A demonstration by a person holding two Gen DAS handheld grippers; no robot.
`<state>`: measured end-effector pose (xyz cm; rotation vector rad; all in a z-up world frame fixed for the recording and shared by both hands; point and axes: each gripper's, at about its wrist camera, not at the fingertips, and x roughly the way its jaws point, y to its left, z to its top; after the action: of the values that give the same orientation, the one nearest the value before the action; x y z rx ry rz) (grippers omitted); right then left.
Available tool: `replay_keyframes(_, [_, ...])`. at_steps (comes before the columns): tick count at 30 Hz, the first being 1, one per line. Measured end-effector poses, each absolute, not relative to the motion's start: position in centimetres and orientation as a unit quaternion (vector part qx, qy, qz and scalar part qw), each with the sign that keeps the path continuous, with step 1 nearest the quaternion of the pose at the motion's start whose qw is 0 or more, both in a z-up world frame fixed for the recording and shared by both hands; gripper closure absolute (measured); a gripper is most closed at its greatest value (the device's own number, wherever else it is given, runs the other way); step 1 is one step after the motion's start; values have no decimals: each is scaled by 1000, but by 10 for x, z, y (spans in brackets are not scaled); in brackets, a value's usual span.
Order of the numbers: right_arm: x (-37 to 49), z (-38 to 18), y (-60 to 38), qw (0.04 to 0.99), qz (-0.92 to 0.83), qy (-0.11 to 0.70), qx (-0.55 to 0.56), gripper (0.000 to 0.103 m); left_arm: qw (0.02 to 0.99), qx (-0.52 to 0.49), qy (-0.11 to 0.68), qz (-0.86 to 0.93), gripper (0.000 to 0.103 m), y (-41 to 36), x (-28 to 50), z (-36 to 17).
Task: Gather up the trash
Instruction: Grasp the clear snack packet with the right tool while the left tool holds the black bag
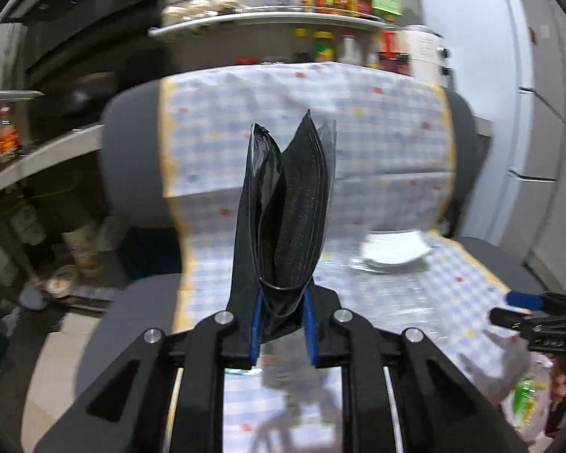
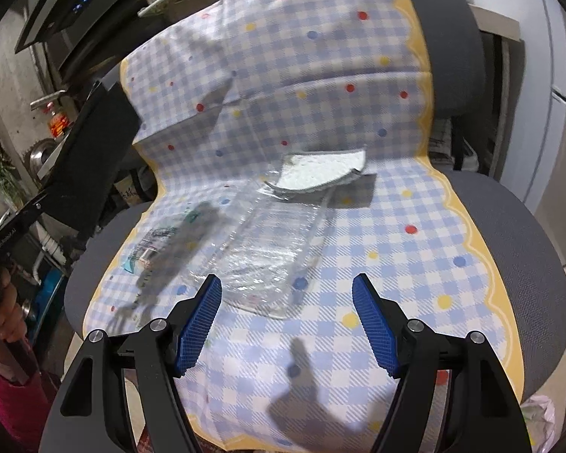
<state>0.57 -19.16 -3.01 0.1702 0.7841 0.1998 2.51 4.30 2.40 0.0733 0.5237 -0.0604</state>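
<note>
My left gripper [image 1: 283,302] is shut on a folded black trash bag [image 1: 290,204] that stands up between its blue pads above a chair. My right gripper [image 2: 286,290] is open and empty, low over the chair seat. Just beyond its fingertips lies a clear plastic wrapper [image 2: 271,241]. A white tissue or napkin [image 2: 320,171] lies farther back on the seat; it also shows in the left wrist view [image 1: 394,251]. A printed clear wrapper [image 2: 158,241] lies at the seat's left. The black bag shows at the left of the right wrist view [image 2: 90,158].
The grey chair [image 2: 509,226] is draped with a blue checked cloth [image 2: 358,75] with coloured dots. Shelves with bottles [image 1: 328,0] stand behind it. A white cabinet [image 1: 528,113] is at the right. A light plastic bag [image 1: 509,370] sits near the chair's right.
</note>
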Motion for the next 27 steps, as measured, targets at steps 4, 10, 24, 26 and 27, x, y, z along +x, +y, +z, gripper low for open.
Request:
replay_keyframes(4, [16, -24, -165, 917, 118, 374, 65, 31, 963, 15, 270, 1, 88, 73, 26, 19])
replay_keyframes(10, [36, -26, -112, 914, 157, 373, 36, 31, 959, 4, 280, 42, 88, 110, 26, 1])
replay_keyframes(24, [93, -88, 48, 893, 192, 406, -10, 16, 951, -34, 301, 67, 88, 189, 33, -38])
replay_keyframes(26, [98, -98, 59, 892, 183, 413, -11, 16, 951, -37, 301, 65, 88, 194, 35, -40])
replay_keyframes(27, [101, -102, 63, 891, 178, 417, -11, 16, 951, -39, 301, 62, 88, 197, 36, -42])
